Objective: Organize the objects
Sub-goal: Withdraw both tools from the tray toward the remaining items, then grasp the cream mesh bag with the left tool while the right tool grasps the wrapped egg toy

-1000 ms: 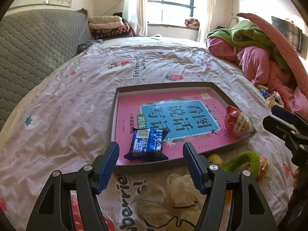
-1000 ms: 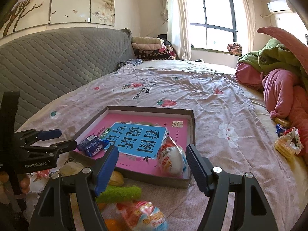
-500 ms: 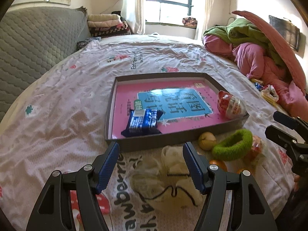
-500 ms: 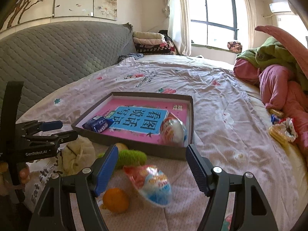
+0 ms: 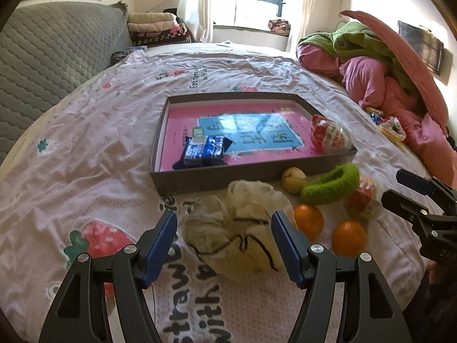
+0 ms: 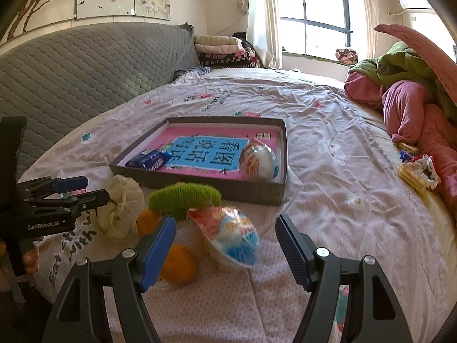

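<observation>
A shallow grey box (image 5: pixel 251 168) (image 6: pixel 200 184) with a pink and blue book inside lies on the bed. In it are a blue snack packet (image 5: pixel 204 148) (image 6: pixel 150 158) and a wrapped toy egg (image 5: pixel 328 137) (image 6: pixel 258 158). In front of the box lie a cream drawstring pouch (image 5: pixel 245 228) (image 6: pixel 122 208), a green fuzzy ring (image 5: pixel 331 184) (image 6: pixel 184 197), a yellow-green fruit (image 5: pixel 294 178), two oranges (image 5: pixel 308 218) (image 6: pixel 178 264) and a second wrapped egg (image 6: pixel 231 235). My left gripper (image 5: pixel 224 243) is open, just above the pouch. My right gripper (image 6: pixel 225 245) is open, with the second egg between its fingers.
A grey quilted headboard (image 6: pixel 71 65) runs along the left. Pink and green bedding (image 5: pixel 380 68) is piled at the right, with small snack wrappers (image 6: pixel 417 168) beside it. Folded blankets (image 5: pixel 157 28) are stacked by the window.
Both grippers have drawn back toward the near side of the bed. The pouch, oranges and second egg now sit nearer the open fingers. Nothing was taken hold of.
</observation>
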### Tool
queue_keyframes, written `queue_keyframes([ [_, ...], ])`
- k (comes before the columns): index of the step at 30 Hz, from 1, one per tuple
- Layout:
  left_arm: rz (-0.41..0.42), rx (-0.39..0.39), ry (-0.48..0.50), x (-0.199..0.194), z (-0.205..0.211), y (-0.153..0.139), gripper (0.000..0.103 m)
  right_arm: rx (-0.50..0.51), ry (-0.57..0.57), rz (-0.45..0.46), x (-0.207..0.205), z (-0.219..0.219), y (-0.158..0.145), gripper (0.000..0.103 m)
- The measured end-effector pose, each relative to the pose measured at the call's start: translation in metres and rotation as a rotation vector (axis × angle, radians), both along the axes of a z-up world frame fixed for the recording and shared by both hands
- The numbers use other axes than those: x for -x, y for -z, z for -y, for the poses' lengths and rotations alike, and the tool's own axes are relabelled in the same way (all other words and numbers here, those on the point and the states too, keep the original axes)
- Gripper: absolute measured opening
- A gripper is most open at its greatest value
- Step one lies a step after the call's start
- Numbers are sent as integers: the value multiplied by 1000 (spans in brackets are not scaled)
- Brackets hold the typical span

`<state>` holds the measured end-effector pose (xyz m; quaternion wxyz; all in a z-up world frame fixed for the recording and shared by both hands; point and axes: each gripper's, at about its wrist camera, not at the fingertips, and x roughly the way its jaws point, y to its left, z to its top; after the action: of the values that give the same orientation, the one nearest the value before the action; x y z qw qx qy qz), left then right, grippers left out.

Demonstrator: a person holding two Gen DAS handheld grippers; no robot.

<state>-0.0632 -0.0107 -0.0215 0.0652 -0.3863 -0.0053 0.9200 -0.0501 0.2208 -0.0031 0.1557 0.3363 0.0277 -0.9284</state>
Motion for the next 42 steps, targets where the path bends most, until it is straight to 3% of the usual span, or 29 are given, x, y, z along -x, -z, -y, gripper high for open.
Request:
queue_keyframes([
  [17, 67, 17, 20, -3, -7, 24, 70, -11, 16, 54, 5, -8, 20, 72],
  [36, 104, -61, 21, 16, 1, 43, 76, -37, -30, 86, 33, 9, 37, 72],
  [42, 96, -46, 22, 25, -5, 44, 76, -27, -22, 126, 39, 5, 45, 58],
])
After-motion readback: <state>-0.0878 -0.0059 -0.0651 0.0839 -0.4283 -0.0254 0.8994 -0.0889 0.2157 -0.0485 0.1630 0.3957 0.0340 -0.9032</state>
